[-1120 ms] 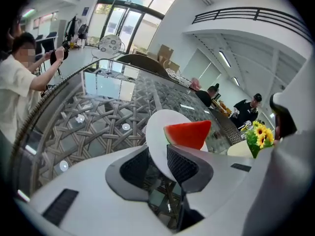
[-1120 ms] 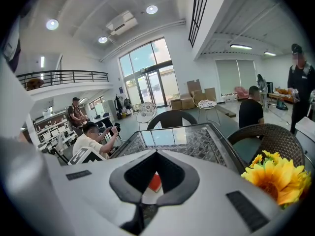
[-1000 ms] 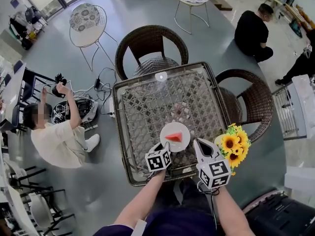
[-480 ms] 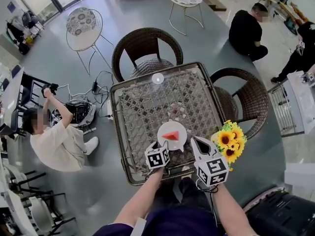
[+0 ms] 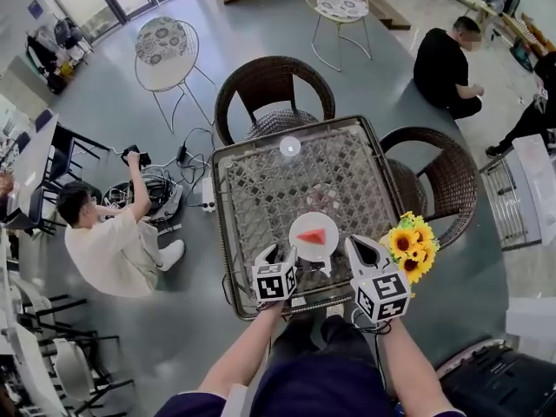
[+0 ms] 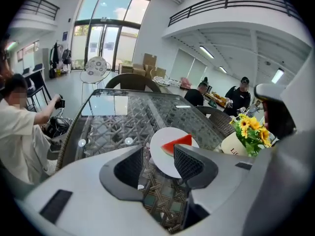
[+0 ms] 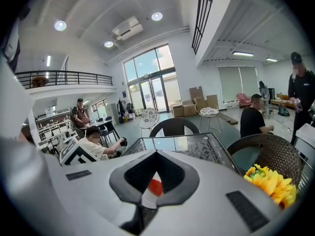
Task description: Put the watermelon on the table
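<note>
A red watermelon wedge (image 5: 314, 235) lies on a white plate (image 5: 304, 224) resting on the glass-topped wicker table (image 5: 261, 189), near its front edge. My left gripper (image 5: 276, 252) hangs just left of the plate and nearer to me; its jaws are opening and nothing is between them. In the left gripper view the plate (image 6: 165, 159) and wedge (image 6: 178, 143) show beyond the spread jaws of the left gripper (image 6: 158, 156). My right gripper (image 5: 356, 243) is shut and empty, to the right of the plate. The wedge (image 7: 155, 186) peeks through the right gripper (image 7: 156, 154).
A pot of sunflowers (image 5: 410, 246) stands at the table's right front corner, close to the right gripper. Wicker chairs stand behind (image 5: 274, 85) and to the right (image 5: 439, 176) of the table. A person (image 5: 109, 241) sits on the floor to the left.
The left gripper's jaws have spread apart and it has risen and drawn back from the plate's edge. The plate with the wedge stays on the table. The right gripper has hardly moved.
</note>
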`<state>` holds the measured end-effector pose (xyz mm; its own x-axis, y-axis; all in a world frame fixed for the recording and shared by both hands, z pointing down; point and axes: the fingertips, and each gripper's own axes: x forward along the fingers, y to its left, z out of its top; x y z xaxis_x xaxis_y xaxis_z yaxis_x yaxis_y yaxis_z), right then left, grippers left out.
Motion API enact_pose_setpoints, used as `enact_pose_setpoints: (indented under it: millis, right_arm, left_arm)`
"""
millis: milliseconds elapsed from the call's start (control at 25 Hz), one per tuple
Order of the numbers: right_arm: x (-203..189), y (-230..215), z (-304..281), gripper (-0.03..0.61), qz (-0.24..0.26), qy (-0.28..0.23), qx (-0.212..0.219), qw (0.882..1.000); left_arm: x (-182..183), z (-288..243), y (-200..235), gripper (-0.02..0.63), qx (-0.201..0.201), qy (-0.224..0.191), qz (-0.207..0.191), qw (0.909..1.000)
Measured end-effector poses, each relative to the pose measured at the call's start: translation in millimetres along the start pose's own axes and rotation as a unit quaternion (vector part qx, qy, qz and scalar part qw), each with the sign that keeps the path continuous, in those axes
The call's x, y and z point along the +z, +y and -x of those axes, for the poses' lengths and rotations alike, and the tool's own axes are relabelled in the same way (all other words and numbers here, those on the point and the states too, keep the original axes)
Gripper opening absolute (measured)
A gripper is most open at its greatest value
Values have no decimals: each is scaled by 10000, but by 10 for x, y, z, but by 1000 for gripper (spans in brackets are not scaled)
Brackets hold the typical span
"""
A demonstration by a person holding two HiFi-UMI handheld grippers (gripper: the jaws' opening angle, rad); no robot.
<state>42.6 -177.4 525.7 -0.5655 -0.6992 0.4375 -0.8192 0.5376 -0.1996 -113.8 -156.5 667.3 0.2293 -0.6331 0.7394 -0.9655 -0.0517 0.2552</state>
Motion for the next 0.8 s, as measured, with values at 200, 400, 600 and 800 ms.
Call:
enact_pose_setpoints:
  millis: [200, 400, 600, 800]
  right_arm:
    - [108, 51, 42, 3, -1, -154, 21, 9999]
    - [262, 170, 105, 3, 18, -326, 65, 9994]
    - [375, 258, 196, 3, 28, -491, 100, 9987]
    - [498, 379, 281, 3, 106, -642, 126, 9978]
  left_arm:
    - [325, 394, -269, 192, -772, -598, -306, 9947]
    - [642, 838, -525, 115, -1089, -1167, -787, 9840]
    - [853, 1201, -829, 7, -1406, -1640, -1232, 9686]
    - [989, 1503, -1069, 6, -1791, -1927, -1262, 9565]
